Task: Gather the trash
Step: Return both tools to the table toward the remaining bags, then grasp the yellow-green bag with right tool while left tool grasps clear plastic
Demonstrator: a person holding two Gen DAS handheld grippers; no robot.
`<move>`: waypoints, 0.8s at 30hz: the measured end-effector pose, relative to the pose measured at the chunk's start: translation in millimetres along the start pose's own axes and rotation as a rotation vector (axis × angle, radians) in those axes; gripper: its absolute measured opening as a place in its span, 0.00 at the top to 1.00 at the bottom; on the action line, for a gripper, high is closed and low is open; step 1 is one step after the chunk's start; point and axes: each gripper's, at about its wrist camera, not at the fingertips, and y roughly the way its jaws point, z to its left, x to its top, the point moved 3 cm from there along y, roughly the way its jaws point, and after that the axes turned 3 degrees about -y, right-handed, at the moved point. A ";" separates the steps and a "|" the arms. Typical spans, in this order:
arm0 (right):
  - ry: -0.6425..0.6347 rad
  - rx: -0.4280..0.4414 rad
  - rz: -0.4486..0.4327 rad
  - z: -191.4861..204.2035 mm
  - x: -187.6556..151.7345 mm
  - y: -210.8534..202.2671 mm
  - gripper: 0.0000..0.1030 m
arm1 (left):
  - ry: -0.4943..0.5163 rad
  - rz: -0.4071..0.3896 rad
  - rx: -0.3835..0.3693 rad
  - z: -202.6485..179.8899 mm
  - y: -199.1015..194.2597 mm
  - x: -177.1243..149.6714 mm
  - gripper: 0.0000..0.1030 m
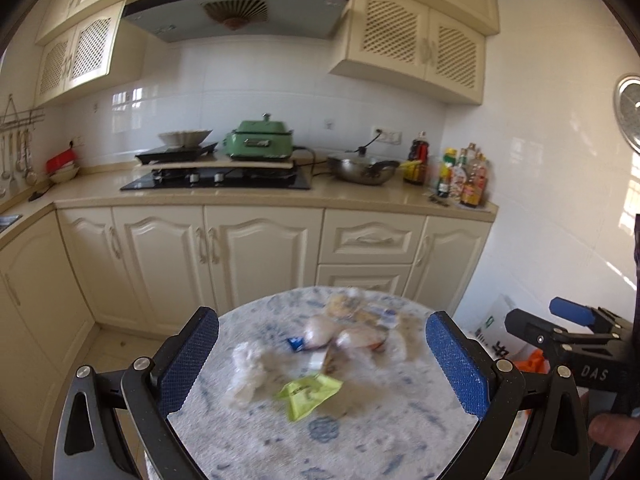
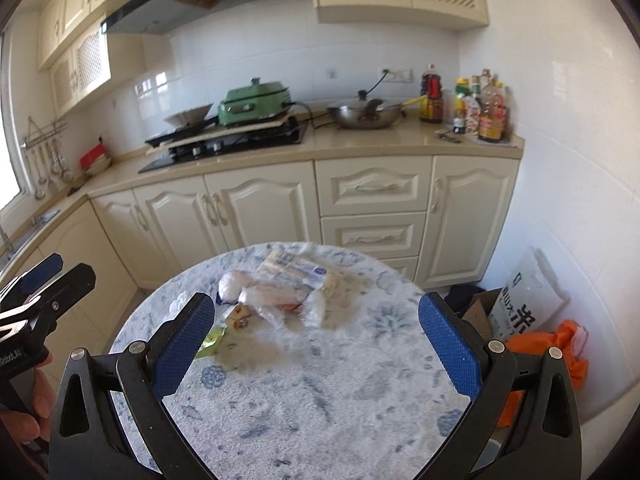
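A round surface [image 1: 400,432] with a white, blue-flowered covering of soft, fuzzy look carries a loose heap of trash: a crumpled lime-green foil wrapper [image 1: 307,393], a crinkled clear plastic film [image 1: 249,372], two pale rounded lumps in clear plastic bags [image 1: 340,334], a small blue scrap [image 1: 295,343] and a flat printed cream packet [image 1: 352,308] at the far edge. All of it is blurred.

The left claw [image 1: 322,364] hangs above the near side of the surface, its blue ribbed pads spread wide and empty, framing the heap. The right claw [image 2: 316,344] hovers likewise, wide apart and holding nothing, with the heap just ahead of its left pad.

Behind stand cream panelled cabinets [image 1: 260,248] under a beige stone counter [image 1: 360,196], with a black glass hob [image 1: 216,180], a green enamelled cooker [image 1: 260,142], a steel wok [image 1: 362,168] and a cluster of sauce bottles [image 1: 464,180]. White glossy tiles cover the wall. On the floor to the right lie a white printed sack [image 2: 528,296] and an orange bag [image 2: 560,344].
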 end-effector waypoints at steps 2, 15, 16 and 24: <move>-0.016 0.014 0.031 7.3 -3.7 15.6 0.00 | -0.017 0.034 0.022 9.3 5.5 -10.7 0.01; -0.053 0.174 0.272 63.8 -43.1 129.8 0.00 | -0.079 0.203 0.136 60.2 86.9 -18.2 0.01; -0.050 0.195 0.294 70.6 -47.1 139.9 0.00 | -0.078 0.217 0.141 64.5 94.1 -20.3 0.01; -0.046 0.253 0.374 101.5 -60.3 181.5 0.11 | -0.023 0.301 0.139 83.8 183.9 -10.2 0.01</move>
